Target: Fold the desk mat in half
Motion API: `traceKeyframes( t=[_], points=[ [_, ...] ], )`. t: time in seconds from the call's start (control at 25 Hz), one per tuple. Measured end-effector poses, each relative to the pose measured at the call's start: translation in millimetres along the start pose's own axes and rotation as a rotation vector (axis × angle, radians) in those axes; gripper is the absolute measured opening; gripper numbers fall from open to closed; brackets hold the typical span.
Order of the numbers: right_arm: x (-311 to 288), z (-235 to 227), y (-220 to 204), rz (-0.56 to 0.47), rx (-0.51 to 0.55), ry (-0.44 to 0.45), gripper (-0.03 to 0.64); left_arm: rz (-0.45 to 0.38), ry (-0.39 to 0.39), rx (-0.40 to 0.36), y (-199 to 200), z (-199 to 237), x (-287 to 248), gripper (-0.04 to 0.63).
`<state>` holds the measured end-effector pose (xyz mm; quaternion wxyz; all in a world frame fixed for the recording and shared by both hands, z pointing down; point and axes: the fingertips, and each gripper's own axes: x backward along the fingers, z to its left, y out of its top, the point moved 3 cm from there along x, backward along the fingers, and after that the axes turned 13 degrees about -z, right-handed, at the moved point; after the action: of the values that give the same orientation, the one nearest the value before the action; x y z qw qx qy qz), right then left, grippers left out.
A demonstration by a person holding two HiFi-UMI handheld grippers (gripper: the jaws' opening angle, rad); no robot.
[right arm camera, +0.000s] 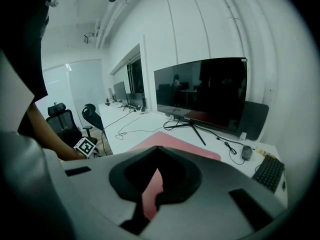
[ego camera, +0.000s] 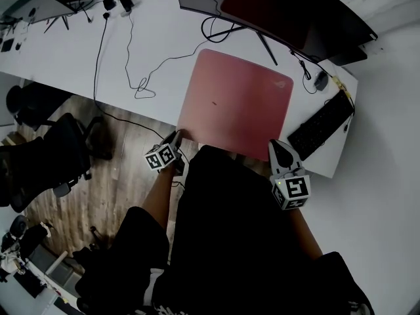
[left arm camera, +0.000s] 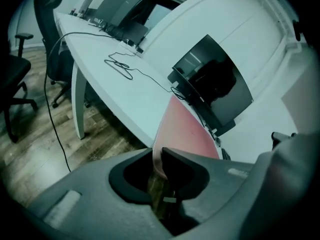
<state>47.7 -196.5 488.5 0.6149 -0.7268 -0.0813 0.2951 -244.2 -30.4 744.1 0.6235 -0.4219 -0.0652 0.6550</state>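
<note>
Head view: I see the pink mat (ego camera: 236, 100) lying flat on the white desk (ego camera: 157, 38), at its near edge, with the monitor (ego camera: 289, 12) at its far side and the keyboard (ego camera: 321, 125) to its right.
Left gripper: the left gripper (ego camera: 176, 136) sits at the mat's near left corner. In the left gripper view its jaws are clamped on the mat's edge, and the pink sheet runs up between them and away across the desk.
Right gripper: the right gripper (ego camera: 279, 148) is at the near right corner. In the right gripper view the jaw tips are together, and pink shows through the slit behind them.
Done: I judge that only the gripping has begun. One corner is caught, and the second gripper is in place at the other.
Left to do: no fold shows yet. Both near corners have to come up, travel to the far edge and go down square with it.
Hard to make out: I cannot tell whether the right jaws hold the mat's edge or are merely closed just above it. The pink in the slit could be the sheet lying below.
Hidden: the person's dark clothing covers the middle of the mat's near edge in the head view, so I cannot say whether that stretch has lifted.
Cut off: the monitor stand's leg (ego camera: 266, 48) rests near the mat's far edge. Whether it touches the mat is unclear.
</note>
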Motion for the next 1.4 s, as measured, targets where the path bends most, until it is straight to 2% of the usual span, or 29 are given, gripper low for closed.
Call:
traceKeyframes(
  t=[0.24, 0.84, 1.12, 1.32, 1.4],
  points=[
    [4.1, 0.4, 0.8, -0.026, -0.014, -0.025, 0.0, 0.022, -0.007, -0.088, 9.8, -16.7, 11.2, 0.034],
    [32.2, -24.2, -4.6, -0.086, -0.085, -0.127, 0.0, 0.1, -0.1, -0.349, 21.3, -97.8, 14.6, 0.031],
    [50.6, -33.5, -14.6, -0.107, -0.128, -0.166, 0.0, 0.129, -0.212, -0.406, 14.9, -156.4, 10.6, 0.031],
    [68.4, -41.8, -24.3, -0.121, -0.152, -0.199, 0.0, 0.15, -0.236, -0.453, 7.6, -192.6, 5.0, 0.031],
    [76.3, -47.3, -28.6, -0.126, -0.169, -0.22, 0.0, 0.173, -0.271, -0.464, -0.1, -208.9, 2.3, 0.031]
  ],
)
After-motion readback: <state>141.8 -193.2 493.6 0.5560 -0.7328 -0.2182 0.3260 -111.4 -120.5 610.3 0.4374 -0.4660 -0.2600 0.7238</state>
